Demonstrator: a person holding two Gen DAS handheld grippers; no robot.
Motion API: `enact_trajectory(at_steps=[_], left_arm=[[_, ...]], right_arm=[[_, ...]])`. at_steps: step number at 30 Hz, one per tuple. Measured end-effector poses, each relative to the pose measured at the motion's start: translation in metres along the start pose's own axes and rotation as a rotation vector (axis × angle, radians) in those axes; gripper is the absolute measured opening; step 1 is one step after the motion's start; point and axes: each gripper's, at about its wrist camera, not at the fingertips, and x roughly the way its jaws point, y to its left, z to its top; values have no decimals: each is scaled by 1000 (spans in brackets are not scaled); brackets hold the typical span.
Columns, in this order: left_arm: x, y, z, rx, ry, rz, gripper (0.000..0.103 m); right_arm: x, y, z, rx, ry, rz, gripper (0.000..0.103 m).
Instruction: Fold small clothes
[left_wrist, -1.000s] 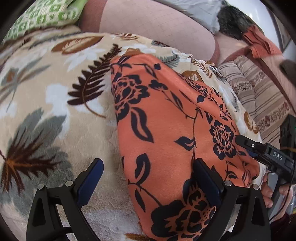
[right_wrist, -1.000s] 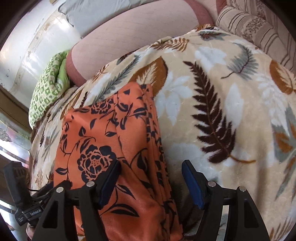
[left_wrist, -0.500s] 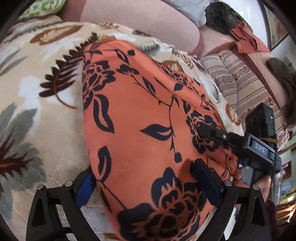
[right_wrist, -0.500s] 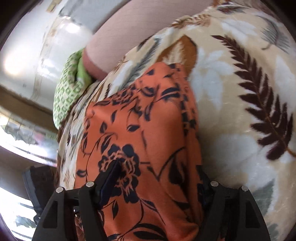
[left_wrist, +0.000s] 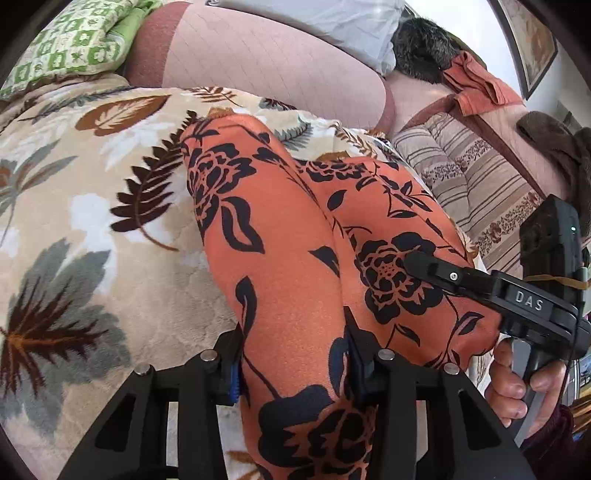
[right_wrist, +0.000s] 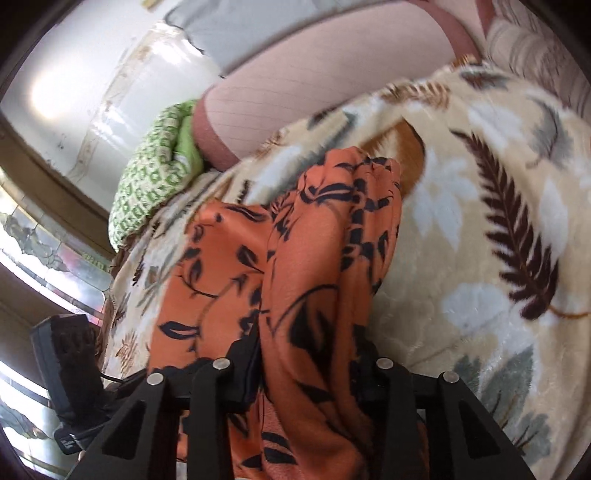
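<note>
An orange garment with a black flower print (left_wrist: 280, 258) lies on a cream leaf-patterned blanket (left_wrist: 92, 221). My left gripper (left_wrist: 295, 365) is closing, and its blue pads pinch the near edge, so the cloth bulges up in a ridge between them. In the right wrist view the same garment (right_wrist: 306, 258) is gathered into folds. My right gripper (right_wrist: 314, 369) is closing on the cloth bunched between its fingers. One right finger (left_wrist: 424, 264) lies on the garment's right side, with a person's hand (left_wrist: 517, 387) on the handle.
A pink quilted sofa back (left_wrist: 277, 62) rises behind the blanket. A green patterned cushion (left_wrist: 74, 40) sits at the far left and a striped cushion (left_wrist: 472, 184) at the right. An orange rag (left_wrist: 476, 81) hangs over the sofa. The left gripper's body (right_wrist: 70, 369) shows low at the left.
Both grippers went from wide open over the flat garment to closed in on its near edge. The cloth has bunched up into two raised ridges and lifted slightly.
</note>
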Motion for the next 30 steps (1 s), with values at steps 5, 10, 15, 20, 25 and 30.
enact_trajectory(at_steps=[5,10,15,20,25,30], left_arm=[[-25,9,-3,-10,-38,21,44],[-50,15,-12,3,-72,56,44],[-77,25,-26,3,-105,97,44],[-101,30,-44,-19,-134,140,44],[-120,33,-60,-36,-158,178,44],[-135,36,-73,-51,-184,212,44]], right_arm=[[-3,25,-6,-48,-4,-17,37],[-1,42,-15,-54,-4,16,37],[0,68,-29,-83,-3,34,37],[-1,86,-45,-101,10,62,37],[-3,99,-60,-112,25,84,37],[-5,111,-73,-132,37,95,37]])
